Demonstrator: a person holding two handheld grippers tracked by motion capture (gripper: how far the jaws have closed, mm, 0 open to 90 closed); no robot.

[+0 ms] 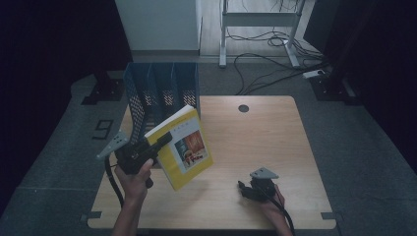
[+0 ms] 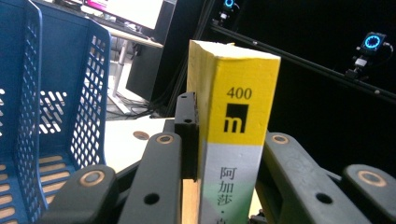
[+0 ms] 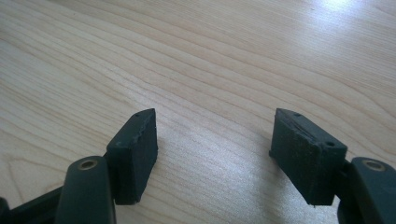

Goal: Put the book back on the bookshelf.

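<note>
Left gripper: the left gripper (image 1: 158, 144), in the person's left hand (image 1: 135, 181) near the table's left edge, pinches a yellow book (image 1: 186, 146) by its spine end, jaws clamped on either side of it

Book: held up off the wooden table (image 1: 255, 142), tilted, its cover with an orange picture facing the high view; it sits just in front of the blue file rack (image 1: 162, 93), overlapping the rack's front edge in that view

Spine: in the left gripper view the book (image 2: 233, 140) stands upright between the jaws, yellow above and grey below, printed with "400", a black square logo and Chinese characters

File rack: blue perforated plastic, several upright slots, standing at the table's far left corner; in the left gripper view its walls (image 2: 88, 102) rise just left of the book

Right gripper: the right gripper (image 1: 243, 188) lies low over the near right part of the table, in the person's right hand (image 1: 273, 199); its jaws stand spread with nothing between them, bare wood (image 3: 210, 93) beneath

Table: pale wood grain, a round cable hole (image 1: 243, 108) near the far edge
</note>
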